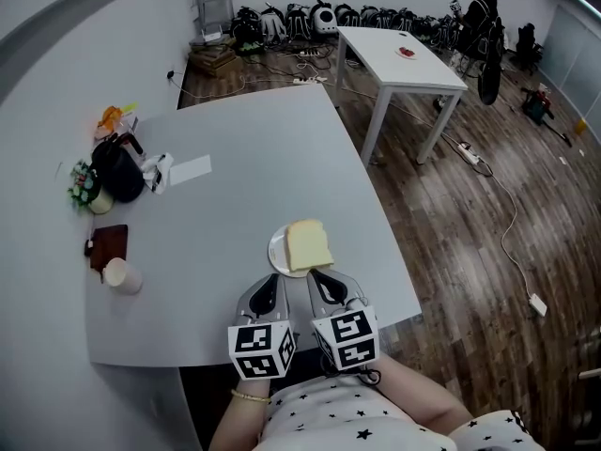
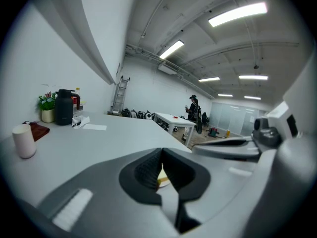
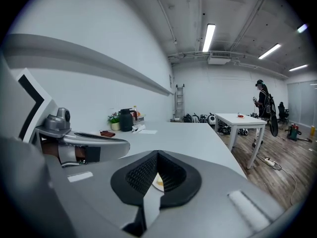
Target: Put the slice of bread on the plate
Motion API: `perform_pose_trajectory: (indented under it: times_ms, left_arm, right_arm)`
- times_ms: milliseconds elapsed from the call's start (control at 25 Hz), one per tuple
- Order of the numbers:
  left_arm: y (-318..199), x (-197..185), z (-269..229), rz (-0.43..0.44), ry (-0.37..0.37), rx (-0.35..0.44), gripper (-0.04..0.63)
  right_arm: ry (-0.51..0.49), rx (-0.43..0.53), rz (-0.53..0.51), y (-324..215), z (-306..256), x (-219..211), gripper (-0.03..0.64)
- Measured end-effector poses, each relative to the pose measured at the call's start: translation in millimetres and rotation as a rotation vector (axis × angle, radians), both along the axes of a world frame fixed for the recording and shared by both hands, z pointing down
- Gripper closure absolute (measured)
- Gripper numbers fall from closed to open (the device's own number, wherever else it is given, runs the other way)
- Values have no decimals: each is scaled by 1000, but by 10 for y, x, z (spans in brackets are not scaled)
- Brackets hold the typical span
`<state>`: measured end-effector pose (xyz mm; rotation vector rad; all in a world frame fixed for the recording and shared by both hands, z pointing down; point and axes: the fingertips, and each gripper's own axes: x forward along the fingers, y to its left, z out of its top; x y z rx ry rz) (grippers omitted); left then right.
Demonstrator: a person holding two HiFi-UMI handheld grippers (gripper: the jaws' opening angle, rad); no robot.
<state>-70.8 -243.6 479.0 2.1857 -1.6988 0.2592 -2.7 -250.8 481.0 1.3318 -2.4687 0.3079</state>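
The slice of bread (image 1: 308, 244) is seen lying on the small white plate (image 1: 275, 252), near the front edge of the grey worktop (image 1: 235, 139); one corner of the slice overhangs the plate's rim on the right. The left gripper (image 1: 271, 282) and the right gripper (image 1: 320, 276) are held side by side just behind the plate, pointed toward it and clear of the bread. The fingers of the left gripper are brought together with nothing between them. The fingers of the right gripper are likewise closed and empty. Toward the worktop's far left side, a black jug (image 1: 117, 172), a small potted plant (image 1: 84, 186), a white cup (image 1: 122, 275) and a sheet of paper (image 1: 191, 169) are set well apart from the plate.
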Motion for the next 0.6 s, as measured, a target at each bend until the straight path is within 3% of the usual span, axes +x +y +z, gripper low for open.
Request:
perform_pose_trajectory:
  times_ms: [600]
  left_arm:
    - [16, 78, -65, 8, 8, 15, 588]
  right_arm:
    - [14, 12, -11, 65, -28, 36, 618]
